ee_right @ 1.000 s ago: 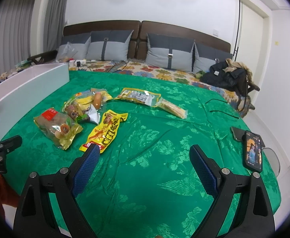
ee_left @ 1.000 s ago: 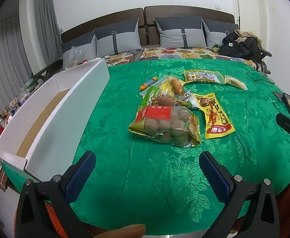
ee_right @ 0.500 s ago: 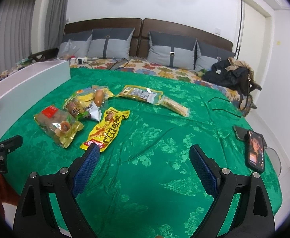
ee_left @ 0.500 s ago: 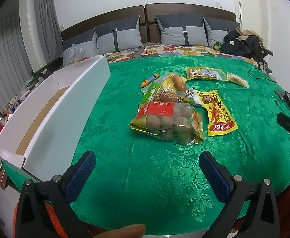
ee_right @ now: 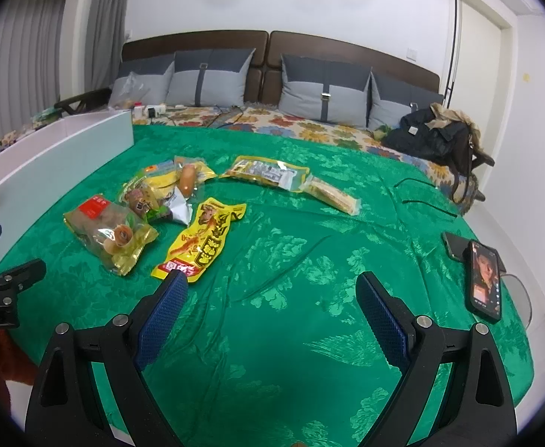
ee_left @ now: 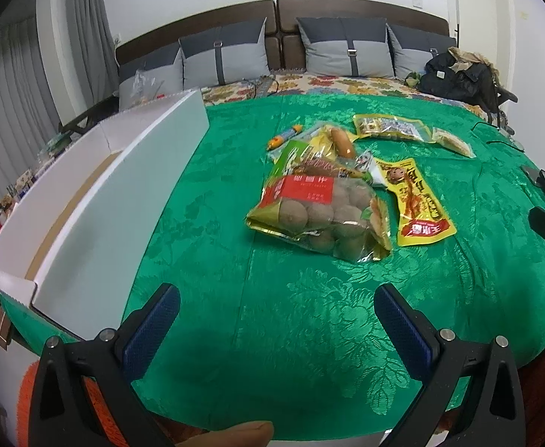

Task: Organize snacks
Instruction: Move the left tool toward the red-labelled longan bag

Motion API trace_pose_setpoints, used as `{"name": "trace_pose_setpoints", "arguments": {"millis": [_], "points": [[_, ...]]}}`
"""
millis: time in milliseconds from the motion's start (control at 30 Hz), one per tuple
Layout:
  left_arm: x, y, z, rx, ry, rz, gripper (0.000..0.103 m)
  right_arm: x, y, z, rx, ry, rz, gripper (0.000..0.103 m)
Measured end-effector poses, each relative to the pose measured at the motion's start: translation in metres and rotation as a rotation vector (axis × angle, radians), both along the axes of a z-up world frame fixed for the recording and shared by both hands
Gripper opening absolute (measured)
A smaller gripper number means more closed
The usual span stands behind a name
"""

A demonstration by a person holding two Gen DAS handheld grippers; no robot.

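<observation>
Nearest me, both grippers hang over the front edge of the green bedspread [ee_left: 309, 335], each spread wide and holding nothing: the left gripper [ee_left: 276, 316] faces the snack pile, the right gripper [ee_right: 272, 305] sits just beside the low end of the yellow packet [ee_right: 201, 238]. Nothing is lifted yet, so the sorting looks barely begun. A little farther in lies the egg bag [ee_left: 321, 216], closest to the left gripper and bulging with round brown pieces under a red label; to my eye that is the natural first pick. It looks slippery and lumpy, so I would bite the flat sealed edge rather than the swollen middle, then lift slowly toward the white box [ee_left: 97, 201] standing open along the left side. Behind the bag, small packs overlap in a heap [ee_left: 317, 152] with a sausage [ee_left: 341, 141] on top. Farthest back rest a flat pouch [ee_left: 391, 126] and a cracker pack [ee_left: 453, 143].
</observation>
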State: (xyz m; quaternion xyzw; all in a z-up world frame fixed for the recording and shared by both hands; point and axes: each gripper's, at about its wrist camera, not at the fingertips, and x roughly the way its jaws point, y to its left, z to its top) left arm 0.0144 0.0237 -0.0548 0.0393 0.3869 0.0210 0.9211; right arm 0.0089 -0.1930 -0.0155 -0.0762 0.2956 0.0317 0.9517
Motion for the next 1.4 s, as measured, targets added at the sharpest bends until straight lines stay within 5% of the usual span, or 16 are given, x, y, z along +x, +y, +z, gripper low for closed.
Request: {"name": "trace_pose_setpoints", "arguments": {"millis": [200,633,1100,1400], "points": [[0.017,0.012,-0.023,-0.033,0.085,0.012,0.103,0.004,-0.004,-0.004,0.016,0.026,-0.009,0.094],[0.050,0.027,-0.061,-0.077,0.215,0.045,0.103,0.033,-0.014,-0.046,0.044,0.235,-0.062,0.094],[0.044,0.033,-0.064,-0.110,0.177,0.034,0.103,0.048,-0.023,-0.073,0.066,0.369,-0.111,0.094],[0.042,0.035,-0.064,-0.107,0.178,0.024,0.103,0.047,-0.025,-0.075,0.095,0.364,-0.112,0.095]]}}
